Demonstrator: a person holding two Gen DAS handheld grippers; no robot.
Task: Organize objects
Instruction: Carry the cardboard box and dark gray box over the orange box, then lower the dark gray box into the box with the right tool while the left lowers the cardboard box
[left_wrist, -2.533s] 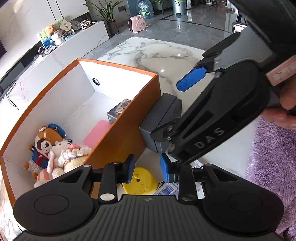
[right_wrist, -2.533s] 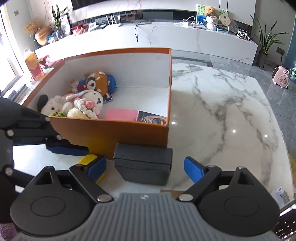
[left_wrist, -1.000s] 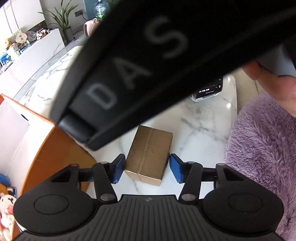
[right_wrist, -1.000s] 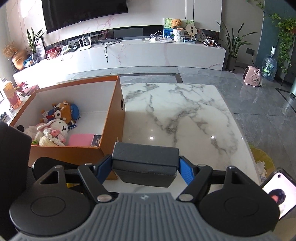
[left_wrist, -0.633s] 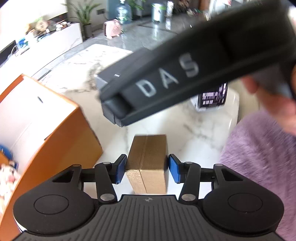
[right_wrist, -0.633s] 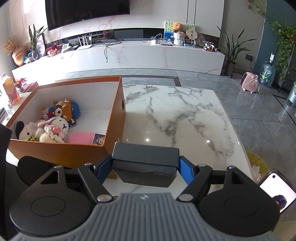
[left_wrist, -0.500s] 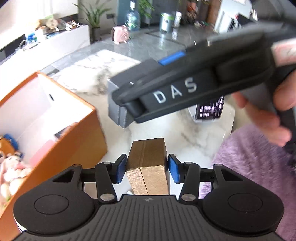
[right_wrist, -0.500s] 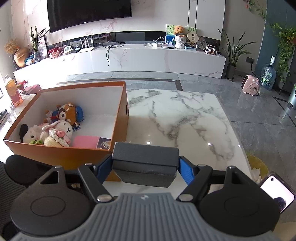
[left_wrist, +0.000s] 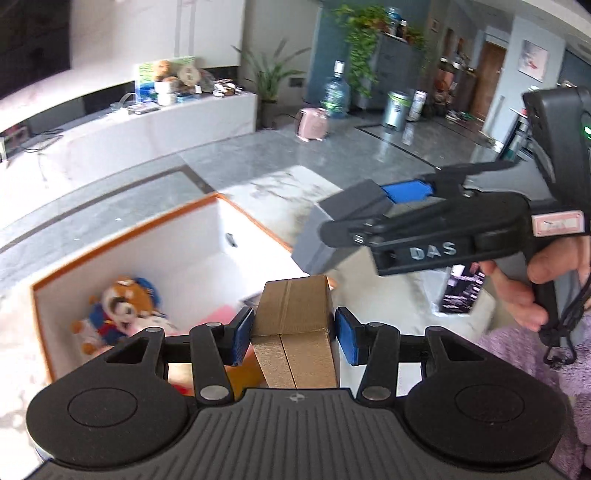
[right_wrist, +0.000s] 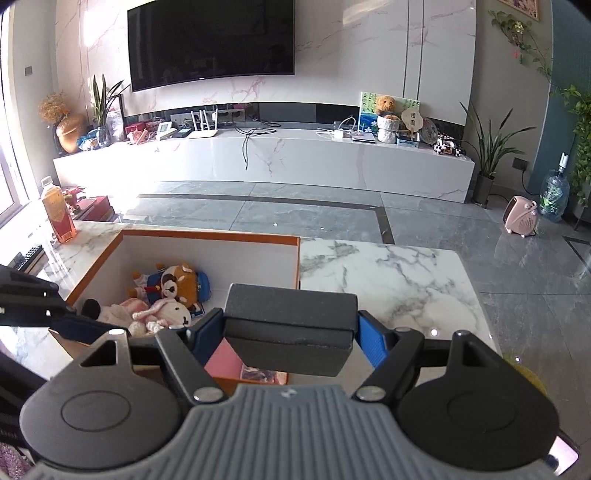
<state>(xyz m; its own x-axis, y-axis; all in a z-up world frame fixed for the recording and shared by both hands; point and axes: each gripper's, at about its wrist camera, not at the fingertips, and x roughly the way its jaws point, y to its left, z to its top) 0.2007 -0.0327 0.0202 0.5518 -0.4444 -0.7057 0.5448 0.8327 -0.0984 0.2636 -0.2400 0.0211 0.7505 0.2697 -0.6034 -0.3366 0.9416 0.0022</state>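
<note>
Gripping a brown carton (left_wrist: 293, 328) between its blue pads (left_wrist: 242, 334), the left gripper (left_wrist: 294, 335) fills the lower centre of the left wrist view, the carton held in the air in front of the orange bin (left_wrist: 122, 236) at centre left. Plush toys (left_wrist: 118, 314) lie in the bin's lower left corner. At right, a hand (left_wrist: 535, 284) holds the right gripper (left_wrist: 373, 221), clamped on a grey box (left_wrist: 340, 229) above the marble table (left_wrist: 295, 184). In the right wrist view, the right gripper (right_wrist: 290, 334) pinches the grey box (right_wrist: 290, 328) at lower centre, raised over the near right corner of the bin (right_wrist: 210, 236). Plush toys (right_wrist: 162, 299) sit at the bin's left, a pink item (right_wrist: 225, 363) below the box, and the table (right_wrist: 391, 273) stretches right. A dark pad of the left gripper (right_wrist: 79, 328) edges in at left; its grip cannot be judged from there.
</note>
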